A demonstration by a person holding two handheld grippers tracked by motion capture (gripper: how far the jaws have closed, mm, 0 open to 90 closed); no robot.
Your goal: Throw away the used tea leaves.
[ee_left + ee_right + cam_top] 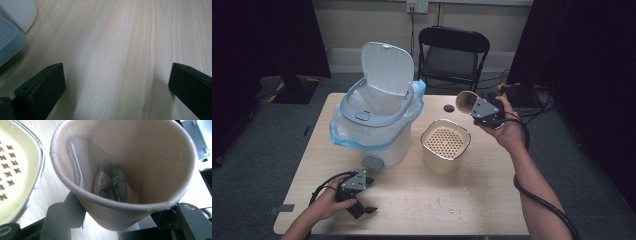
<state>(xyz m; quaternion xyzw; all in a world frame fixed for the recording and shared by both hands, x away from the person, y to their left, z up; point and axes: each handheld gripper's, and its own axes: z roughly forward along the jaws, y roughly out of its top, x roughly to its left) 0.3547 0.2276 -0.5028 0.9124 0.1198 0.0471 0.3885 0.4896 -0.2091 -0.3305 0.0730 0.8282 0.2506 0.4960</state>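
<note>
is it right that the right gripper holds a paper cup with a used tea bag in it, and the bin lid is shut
Not quite. The right gripper does hold the paper cup with a used tea bag inside, but the bin lid is not shut: the high view shows it standing open above the bin.

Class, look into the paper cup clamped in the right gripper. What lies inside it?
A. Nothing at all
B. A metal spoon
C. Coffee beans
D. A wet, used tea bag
D: the right gripper view looks into the paper cup, where a soggy tea bag clings to the inner wall.
</note>
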